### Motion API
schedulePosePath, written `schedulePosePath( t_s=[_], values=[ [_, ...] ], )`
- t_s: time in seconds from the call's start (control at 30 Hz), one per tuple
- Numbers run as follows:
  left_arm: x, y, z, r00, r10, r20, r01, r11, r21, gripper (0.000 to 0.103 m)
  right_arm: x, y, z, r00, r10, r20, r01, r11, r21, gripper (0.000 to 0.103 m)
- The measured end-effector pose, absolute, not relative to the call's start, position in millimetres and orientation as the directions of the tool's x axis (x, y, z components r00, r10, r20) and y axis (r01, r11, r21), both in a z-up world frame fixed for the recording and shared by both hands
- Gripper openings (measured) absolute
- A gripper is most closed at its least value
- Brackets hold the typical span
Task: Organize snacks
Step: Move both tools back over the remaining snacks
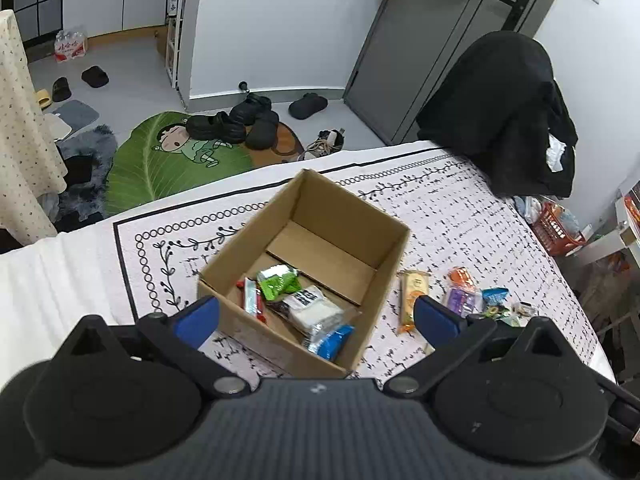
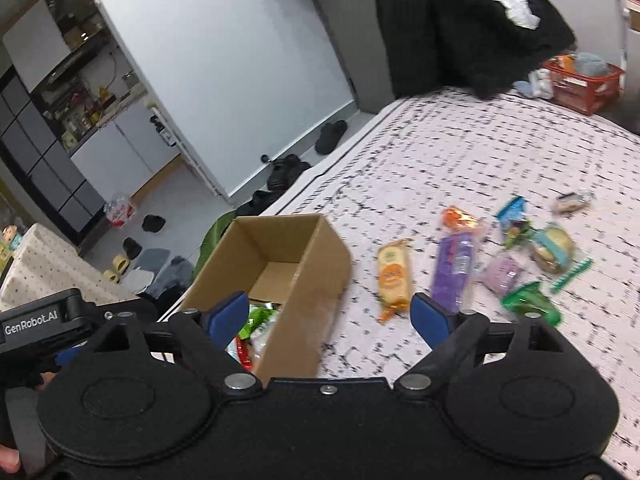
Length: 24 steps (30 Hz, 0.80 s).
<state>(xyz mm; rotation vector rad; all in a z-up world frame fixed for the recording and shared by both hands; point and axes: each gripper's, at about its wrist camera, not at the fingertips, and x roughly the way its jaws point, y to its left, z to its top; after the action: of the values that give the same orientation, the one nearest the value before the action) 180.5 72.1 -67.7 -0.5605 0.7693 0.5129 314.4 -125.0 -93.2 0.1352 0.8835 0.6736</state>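
The box (image 1: pixel 304 264) sits open on the bed (image 1: pixel 460 208), so snacks can be dropped straight in; a few packets (image 1: pixel 300 304) already lie inside. The rest (image 2: pixel 480 264) lie scattered just beside it. Both the left gripper (image 1: pixel 316 316) and the right gripper (image 2: pixel 324 316) hover with jaws apart and empty, probably ready to grab the next one.

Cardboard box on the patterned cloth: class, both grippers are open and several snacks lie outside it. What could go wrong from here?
1. The cardboard box is light and neither the left gripper nor the right gripper steadies it; a bump may slide it.
2. The orange-yellow packet and the purple packet lie near each other, so a grab might catch both.
3. The right wrist view is blurred, so aim may be off.
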Motion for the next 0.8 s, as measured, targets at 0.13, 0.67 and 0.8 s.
schedulePosePath(
  t_s=[0.13, 0.67, 0.8],
  values=[
    [180.2, 55.8, -66.8, 0.626, 0.212, -0.75, -0.599, 0.746, -0.289, 0.103, 314.8, -146.0, -91.5, 0.466, 0.588, -0.661, -0.464, 0.799, 0.383, 0.093],
    [206.2, -6.6, -64.0, 0.631, 0.18, -0.754, -0.566, 0.772, -0.29, 0.103, 334.3, -233.8, -81.4, 0.539, 0.58, -0.611, -0.387, 0.815, 0.432, 0.094],
    [215.3, -22.0, -62.2, 0.642, 0.184, -0.744, -0.545, 0.792, -0.275, 0.103, 339.8, -249.0, -84.2, 0.546, 0.583, -0.602, -0.364, 0.812, 0.456, 0.094]
  ],
)
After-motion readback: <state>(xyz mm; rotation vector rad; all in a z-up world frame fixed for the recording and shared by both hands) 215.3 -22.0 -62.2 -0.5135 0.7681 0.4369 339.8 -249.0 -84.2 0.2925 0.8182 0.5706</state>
